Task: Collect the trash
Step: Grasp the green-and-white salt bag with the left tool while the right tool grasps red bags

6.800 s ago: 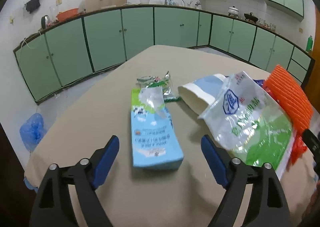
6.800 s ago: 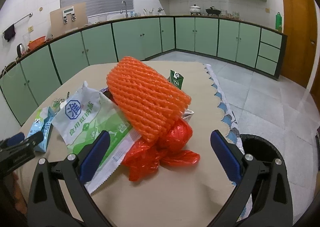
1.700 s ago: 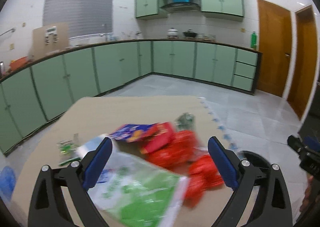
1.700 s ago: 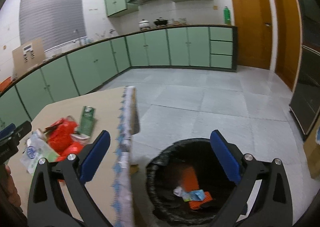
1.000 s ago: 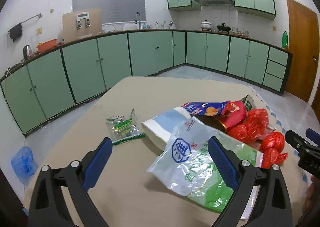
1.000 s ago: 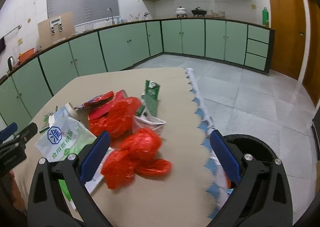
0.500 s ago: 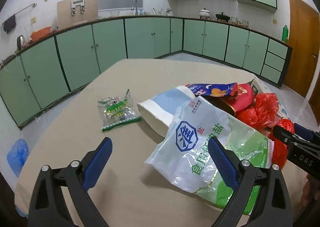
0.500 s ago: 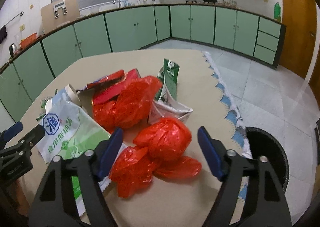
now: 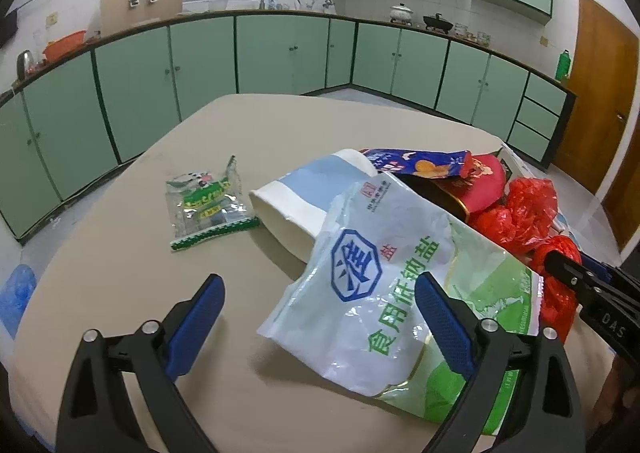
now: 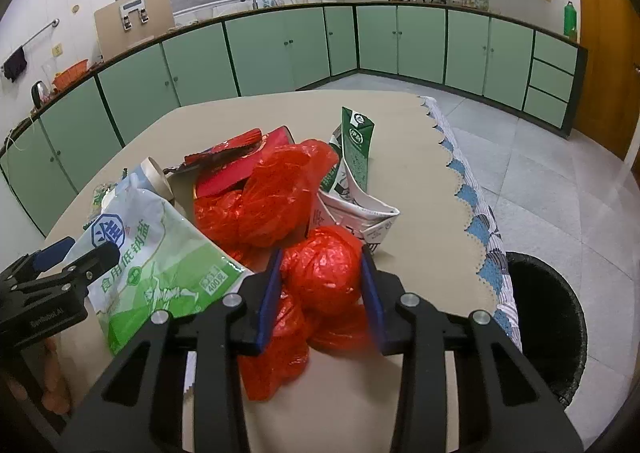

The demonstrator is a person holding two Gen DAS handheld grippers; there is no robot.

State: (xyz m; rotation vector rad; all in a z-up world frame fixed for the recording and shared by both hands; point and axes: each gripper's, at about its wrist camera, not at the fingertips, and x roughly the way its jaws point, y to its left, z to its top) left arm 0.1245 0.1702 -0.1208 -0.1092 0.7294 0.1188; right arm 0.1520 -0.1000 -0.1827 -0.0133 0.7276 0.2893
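Trash lies piled on a beige table (image 9: 280,125). My right gripper (image 10: 322,281) is shut on a crumpled red plastic bag (image 10: 324,273) at the near edge of the pile. My left gripper (image 9: 316,301) is open and empty, its jaws on either side of the corner of a white and green salt bag (image 9: 384,293). A paper cup (image 9: 296,197) on its side, a blue snack wrapper (image 9: 416,163) and more red bags (image 9: 520,213) lie behind. A green milk carton (image 10: 356,149) stands behind the held bag.
A small clear and green wrapper (image 9: 204,205) lies alone to the left. A black lined trash bin (image 10: 548,317) stands on the floor to the right of the table. Green cabinets (image 9: 280,53) run along the walls.
My right gripper has closed on the near red bag. My left gripper has moved closer to the salt bag.
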